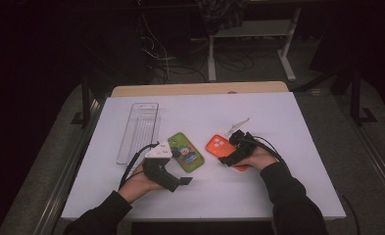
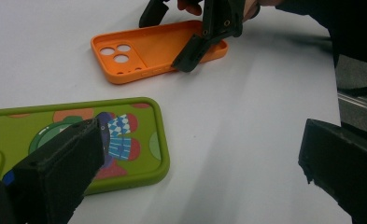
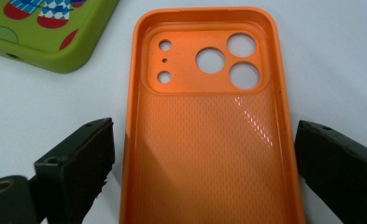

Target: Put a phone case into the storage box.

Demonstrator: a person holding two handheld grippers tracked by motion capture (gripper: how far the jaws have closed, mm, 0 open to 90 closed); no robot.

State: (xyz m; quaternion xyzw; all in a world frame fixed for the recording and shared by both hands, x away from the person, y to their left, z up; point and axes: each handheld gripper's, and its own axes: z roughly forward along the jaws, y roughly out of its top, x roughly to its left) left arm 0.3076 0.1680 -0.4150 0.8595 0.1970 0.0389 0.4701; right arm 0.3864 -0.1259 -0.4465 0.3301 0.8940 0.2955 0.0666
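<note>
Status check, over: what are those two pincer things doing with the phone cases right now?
Right gripper open, jaws astride orange phone case, not clamped. Left gripper open, one jaw over green phone case. Nothing between the cases; clear tray off to the left.

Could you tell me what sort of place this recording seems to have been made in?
Probably a lab or workshop set up for recording. A white-covered table stands in a dark room, loose cables trail on the floor behind it beside white desk legs, and a person works with hand-held grippers.
</note>
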